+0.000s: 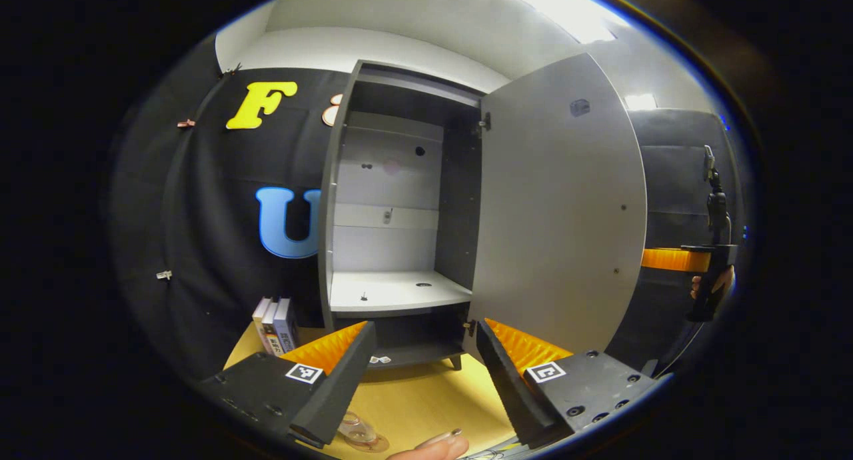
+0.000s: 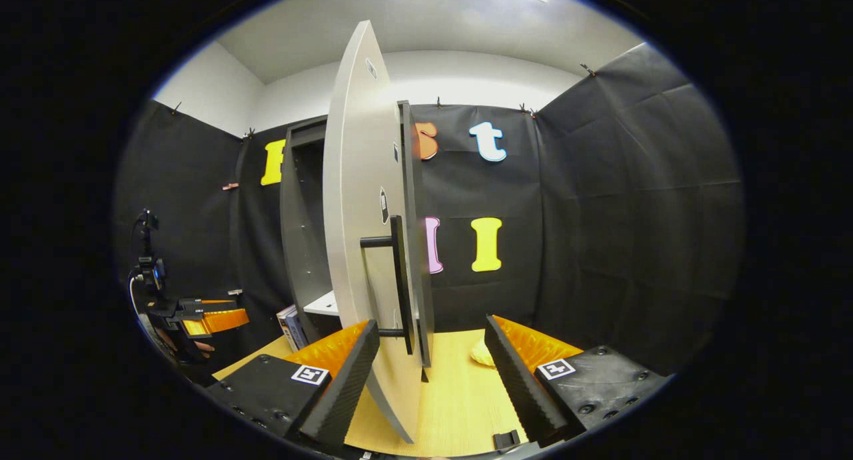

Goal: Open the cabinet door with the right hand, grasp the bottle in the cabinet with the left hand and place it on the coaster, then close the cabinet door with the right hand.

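Right gripper (image 2: 430, 367), jaws spread, is held astride the free edge of the open cabinet door (image 2: 363, 247), beside its bar handle (image 2: 398, 283), touching neither; the placement is judged to prepare the closing push. Left gripper (image 1: 420, 373), likewise parted and empty, is drawn back over the table (image 1: 413, 397) in front of the cabinet (image 1: 400, 200), whose shelf (image 1: 393, 290) is bare. What appears to be the bottle (image 1: 356, 430) on the coaster (image 1: 366, 443) is seen at the table's near edge in the left gripper view; the door's handle side is given by the right gripper view.
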`<state>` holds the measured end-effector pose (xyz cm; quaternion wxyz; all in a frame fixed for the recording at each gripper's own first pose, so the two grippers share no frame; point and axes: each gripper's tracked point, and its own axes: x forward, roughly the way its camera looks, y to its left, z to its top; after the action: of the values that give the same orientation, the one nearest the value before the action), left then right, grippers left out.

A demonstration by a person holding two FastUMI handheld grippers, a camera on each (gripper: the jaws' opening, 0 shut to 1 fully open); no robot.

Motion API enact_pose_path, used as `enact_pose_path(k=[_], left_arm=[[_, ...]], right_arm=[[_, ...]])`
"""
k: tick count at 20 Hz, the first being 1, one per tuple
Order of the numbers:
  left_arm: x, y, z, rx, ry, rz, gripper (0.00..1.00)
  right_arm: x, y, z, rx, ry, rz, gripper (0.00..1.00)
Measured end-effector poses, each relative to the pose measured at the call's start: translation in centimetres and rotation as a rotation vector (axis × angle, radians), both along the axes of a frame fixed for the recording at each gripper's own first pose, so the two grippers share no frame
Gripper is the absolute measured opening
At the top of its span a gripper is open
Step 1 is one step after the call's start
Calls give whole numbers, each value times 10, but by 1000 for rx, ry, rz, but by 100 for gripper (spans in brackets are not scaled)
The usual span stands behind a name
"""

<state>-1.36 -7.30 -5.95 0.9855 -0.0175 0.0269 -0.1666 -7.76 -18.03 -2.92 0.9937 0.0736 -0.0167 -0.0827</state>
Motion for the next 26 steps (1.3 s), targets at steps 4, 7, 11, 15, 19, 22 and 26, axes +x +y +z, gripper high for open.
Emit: enact_pose_path(k=[4,7,11,15,19,22,26], left_arm=[[-7,10,-2,-5,3,44,95],[-8,17,-3,-24,22,54,95],[-7,27,8,-20,-3,47,95],[-10,41,13,22,-38,49,95],[-13,68,15,55,-51,78,95],[-15,87,16,43,-47,113,94],[-12,97,15,37,-40,148,95]], right_arm=[[8,7,-1,1,4,41,97],[16,7,-3,-33,9,34,96],[26,54,-1,-16,13,114,98],[51,129,1,39,-4,221,98],[80,181,12,97,-33,330,98],[85,182,19,59,-46,320,98],[77,172,13,-1,-20,275,98]])
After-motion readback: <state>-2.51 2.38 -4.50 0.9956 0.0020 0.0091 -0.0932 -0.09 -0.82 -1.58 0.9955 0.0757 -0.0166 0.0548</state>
